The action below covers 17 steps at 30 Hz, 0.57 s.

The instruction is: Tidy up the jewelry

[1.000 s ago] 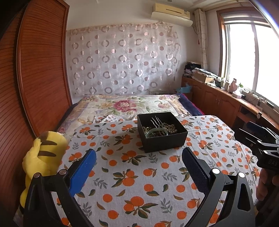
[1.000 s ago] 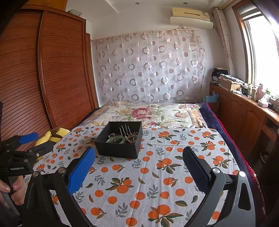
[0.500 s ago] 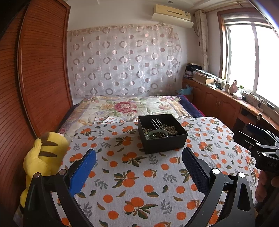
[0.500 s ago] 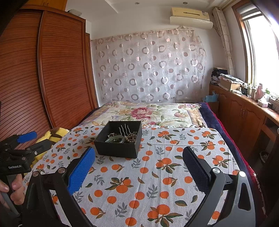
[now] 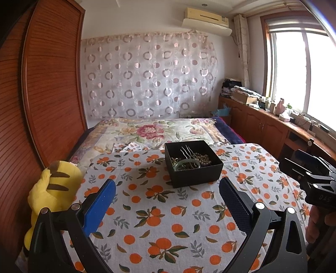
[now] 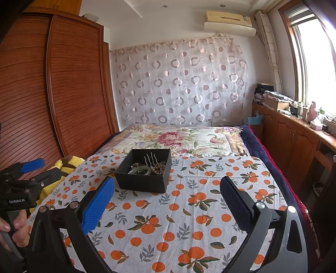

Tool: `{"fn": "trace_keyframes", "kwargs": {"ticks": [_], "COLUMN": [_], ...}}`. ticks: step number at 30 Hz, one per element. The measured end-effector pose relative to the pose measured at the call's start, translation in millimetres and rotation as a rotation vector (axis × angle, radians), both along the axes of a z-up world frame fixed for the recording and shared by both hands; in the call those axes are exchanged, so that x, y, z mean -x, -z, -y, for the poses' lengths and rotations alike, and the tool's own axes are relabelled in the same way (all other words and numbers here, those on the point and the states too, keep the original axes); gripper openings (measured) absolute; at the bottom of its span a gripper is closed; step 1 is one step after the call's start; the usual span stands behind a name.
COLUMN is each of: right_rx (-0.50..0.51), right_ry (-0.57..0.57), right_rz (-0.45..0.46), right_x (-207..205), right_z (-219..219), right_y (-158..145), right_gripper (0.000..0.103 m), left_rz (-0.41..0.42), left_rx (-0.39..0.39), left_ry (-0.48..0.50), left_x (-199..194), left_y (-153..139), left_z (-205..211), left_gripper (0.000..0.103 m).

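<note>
Both my left gripper [image 5: 167, 189] and right gripper [image 6: 167, 187] hang empty, jaws wide, over the orange-print bench [image 5: 168, 210], jewelry heaped in the black box [image 5: 194, 166] mid-frame: sorted already or awaiting sorting, hard to call.

1. Bed [image 5: 159, 134], with a floral quilt, runs back to the far wall; it is the landmark here.
2. Cloth [image 5: 159, 212], white with oranges and leaves, covers the near end of the bed.
3. Plush [image 5: 52, 189], yellow with brown stripes, sits at the bed's left edge, against the cloth.
4. Wardrobe [image 5: 48, 88], slatted brown wood, stands along the bed's left side.
5. Curtain [image 5: 149, 75], sheer with ring patterns, hangs on the wall behind the bed's head.
6. Air conditioner [image 5: 206, 20] is mounted high above the bed's far right corner.
7. Cabinets [image 5: 264, 126], cluttered on top, line the bed's right side below the window [image 5: 302, 69].
</note>
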State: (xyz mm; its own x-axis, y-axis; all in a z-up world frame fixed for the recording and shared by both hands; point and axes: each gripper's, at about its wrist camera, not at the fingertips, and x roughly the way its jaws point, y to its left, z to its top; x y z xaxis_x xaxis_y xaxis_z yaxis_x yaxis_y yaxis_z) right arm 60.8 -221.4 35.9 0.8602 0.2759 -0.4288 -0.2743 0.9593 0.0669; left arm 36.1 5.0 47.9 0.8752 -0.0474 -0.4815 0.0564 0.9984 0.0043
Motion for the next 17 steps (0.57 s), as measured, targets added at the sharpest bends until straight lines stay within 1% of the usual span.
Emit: {"fn": "trace_keyframes", "kwargs": {"ticks": [17], "right_rx": [-0.001], "right_ry": [0.002], "right_rz": [0.002], "right_x": [1.7], "right_z": [-0.2], "right_y": [0.0], "right_gripper": [0.101], "left_rz": [0.001], "left_rx": [0.0], "left_ry": [0.001], "left_x": [3.6], "left_y": [3.2], "left_z": [1.0], "left_gripper": [0.095]}}
